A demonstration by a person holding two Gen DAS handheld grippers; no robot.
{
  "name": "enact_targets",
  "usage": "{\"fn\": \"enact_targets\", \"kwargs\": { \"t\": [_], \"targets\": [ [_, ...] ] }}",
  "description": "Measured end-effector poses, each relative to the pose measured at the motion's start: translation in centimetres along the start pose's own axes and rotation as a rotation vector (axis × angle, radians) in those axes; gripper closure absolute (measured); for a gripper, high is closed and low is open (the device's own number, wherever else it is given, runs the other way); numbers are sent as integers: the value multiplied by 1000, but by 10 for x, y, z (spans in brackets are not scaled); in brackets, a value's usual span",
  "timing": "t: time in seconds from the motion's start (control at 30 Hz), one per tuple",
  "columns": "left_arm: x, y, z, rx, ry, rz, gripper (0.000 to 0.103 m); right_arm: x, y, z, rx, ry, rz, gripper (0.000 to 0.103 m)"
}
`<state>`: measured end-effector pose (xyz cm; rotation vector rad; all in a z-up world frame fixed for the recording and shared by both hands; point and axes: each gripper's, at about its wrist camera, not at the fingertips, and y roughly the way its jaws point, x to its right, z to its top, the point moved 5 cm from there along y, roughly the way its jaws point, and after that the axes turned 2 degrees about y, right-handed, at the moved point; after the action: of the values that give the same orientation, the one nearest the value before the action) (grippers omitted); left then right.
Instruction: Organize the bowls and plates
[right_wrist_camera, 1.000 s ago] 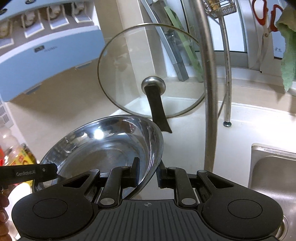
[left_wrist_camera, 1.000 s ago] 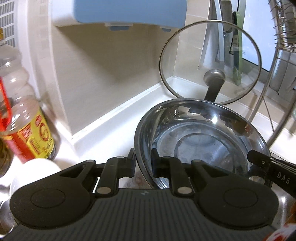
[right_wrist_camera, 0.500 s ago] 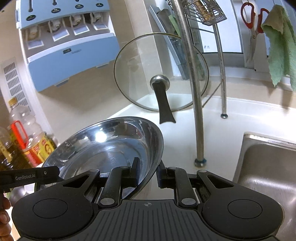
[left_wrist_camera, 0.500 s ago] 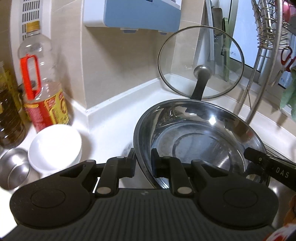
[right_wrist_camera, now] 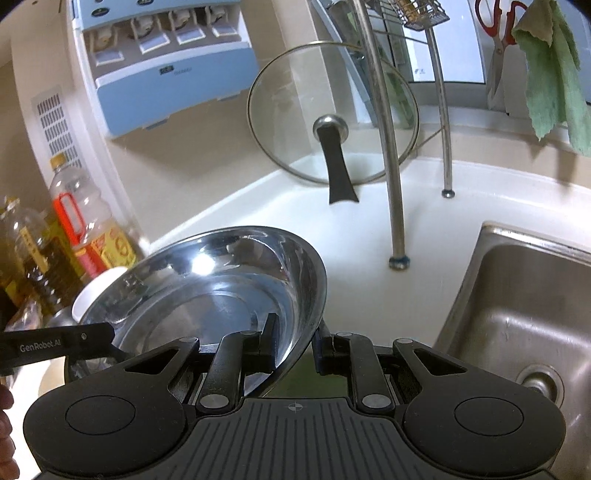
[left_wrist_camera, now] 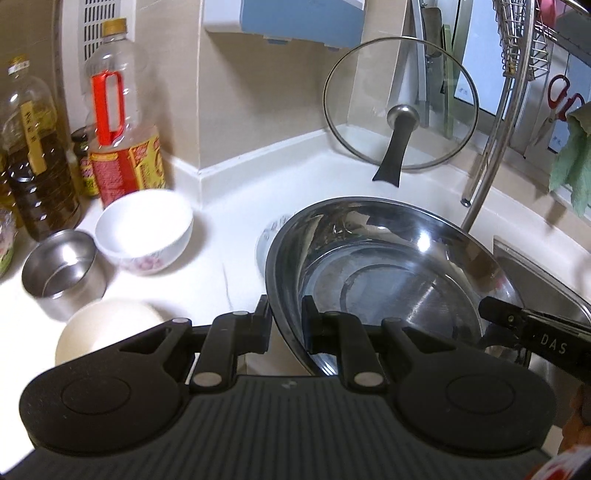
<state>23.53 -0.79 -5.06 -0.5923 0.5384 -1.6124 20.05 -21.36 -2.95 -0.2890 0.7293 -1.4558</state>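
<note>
A large steel bowl (left_wrist_camera: 388, 273) hangs above the white counter, gripped at two sides of its rim. My left gripper (left_wrist_camera: 286, 317) is shut on the bowl's left rim, one finger inside and one outside. The right gripper (right_wrist_camera: 293, 338) is shut on the opposite rim of the steel bowl (right_wrist_camera: 207, 291). Each gripper's finger shows at the other view's edge. A white bowl with a flower pattern (left_wrist_camera: 144, 230) stands on the counter to the left. A small steel cup (left_wrist_camera: 61, 271) and a cream bowl (left_wrist_camera: 107, 326) sit in front of it.
A glass pan lid (left_wrist_camera: 400, 109) leans in the back corner. Oil bottles (left_wrist_camera: 123, 140) line the left wall. Curved steel rack legs (right_wrist_camera: 388, 147) rise beside a steel sink (right_wrist_camera: 517, 325) on the right. A green cloth (right_wrist_camera: 550, 70) and red scissors (right_wrist_camera: 496, 22) hang by the window.
Both grippers have drawn back from the corner with the steel bowl between them. The lid and wall look farther, and the white bowl, steel cup, cream bowl and sink have come into view.
</note>
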Motion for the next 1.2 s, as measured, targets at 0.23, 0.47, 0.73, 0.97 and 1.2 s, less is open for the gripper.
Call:
{"fn": "enact_targets", "kwargs": {
  "t": [0.23,0.47,0.73,0.97,1.2],
  "targets": [
    [-3,-11,-21,-21,-17,24,89,-1,-4,-22,-54,-10,16,85],
    [-9,-18,-29,-22,-39,58,89,-8,-1,-25,-75,-32,39,85],
    [-15,-18,-27,-21,-54,84,89,-13,6,-24,-85,-50,66,84],
    [-18,-13,-22,-21,-57,96,89,-13,15,-22,-93,-54,79,84],
    [-17,-13,-20,-15,-55,97,89,-13,16,-22,-91,-53,84,84]
  ]
}}
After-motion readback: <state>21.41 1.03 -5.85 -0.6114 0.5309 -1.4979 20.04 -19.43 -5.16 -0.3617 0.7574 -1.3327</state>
